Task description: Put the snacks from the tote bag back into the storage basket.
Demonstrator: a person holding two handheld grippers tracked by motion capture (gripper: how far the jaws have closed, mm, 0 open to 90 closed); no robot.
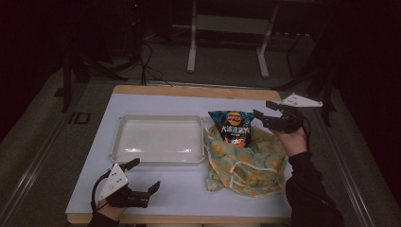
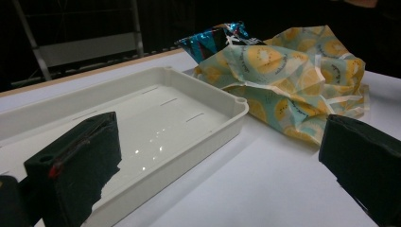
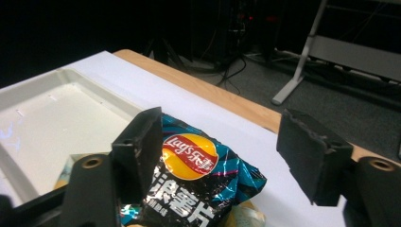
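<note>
The work looks to be at its start: the bag of chips (image 1: 231,126) lies at the middle right of the high view, resting on the upper edge of a crumpled cloth bag (image 1: 246,160) printed with lemon slices, and nothing has been lifted yet. The right gripper (image 1: 260,113) reaches in from the right, and in the right gripper view its fingers (image 3: 142,142) stand on either side of the top corner of the chips, one finger just in front of the bag's printed face, the other well off to the right over the bare tabletop (image 3: 222,120); they are partly open and have hold of nothing. My guess is that the chips are about to be pinched, so the grasp, the carry and the setting down all remain. The white tray (image 1: 120,137), left of the cloth bag and just beside it, has nothing in it; its floor shows only glints of light in the left gripper view. The cloth bag lies slumped with its white drawstring loose on top, and I cannot tell whether anything is inside. The left gripper (image 1: 144,176) rests at the lower left of the high view, near the tray's front rim, its fingers wide apart and holding nothing.
</note>
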